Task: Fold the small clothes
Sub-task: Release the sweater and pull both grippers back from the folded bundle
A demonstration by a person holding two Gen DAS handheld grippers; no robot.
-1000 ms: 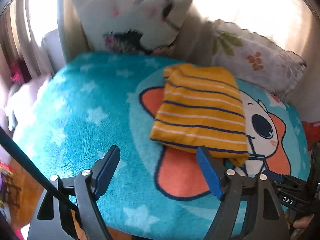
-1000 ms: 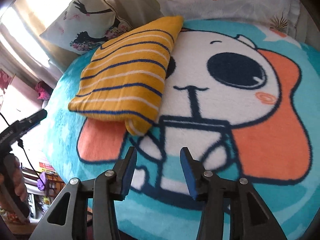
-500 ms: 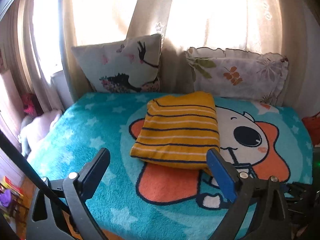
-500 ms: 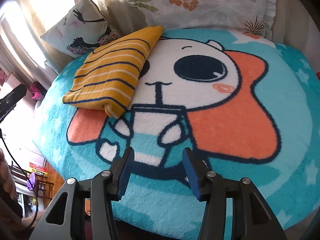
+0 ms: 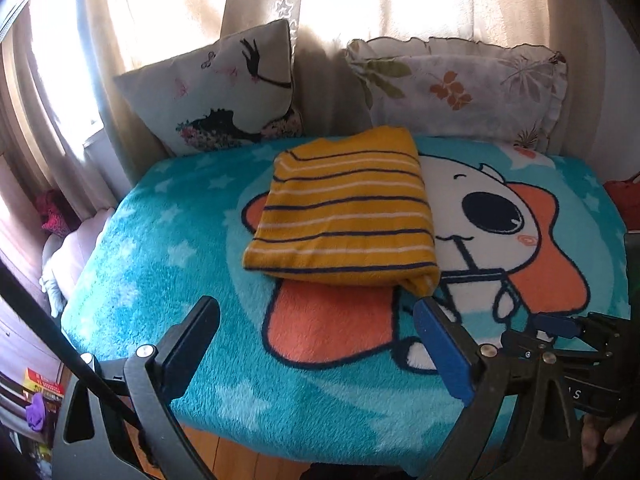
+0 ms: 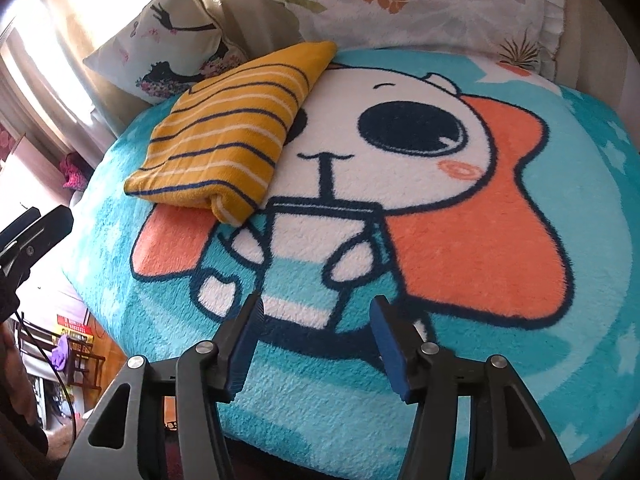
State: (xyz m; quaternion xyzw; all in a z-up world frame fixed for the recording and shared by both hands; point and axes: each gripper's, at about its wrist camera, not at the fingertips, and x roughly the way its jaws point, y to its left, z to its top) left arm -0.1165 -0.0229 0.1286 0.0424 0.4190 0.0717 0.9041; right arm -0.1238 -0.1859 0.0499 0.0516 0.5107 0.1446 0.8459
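A folded yellow garment with navy and white stripes (image 5: 344, 212) lies flat on the teal cartoon blanket (image 5: 168, 248), toward the pillows. In the right wrist view the same garment (image 6: 232, 136) sits at the upper left. My left gripper (image 5: 320, 332) hangs open near the blanket's front edge, well short of the garment, nothing between its fingers. My right gripper (image 6: 316, 328) is over the blanket's front part, to the right of the garment; its jaws are opening and hold nothing. Its black body (image 5: 568, 340) shows at the right of the left wrist view.
Two pillows lean against the curtain at the back: a bird-print one (image 5: 224, 96) and a leaf-print one (image 5: 460, 92). A wooden floor (image 5: 224, 452) shows below the blanket's front edge. A pink bundle (image 5: 56, 212) lies at the left.
Both grippers have drawn back from the garment toward the front edge, so more of the blanket and pillows shows. The left jaws spread wider, and the right jaws widened a little.
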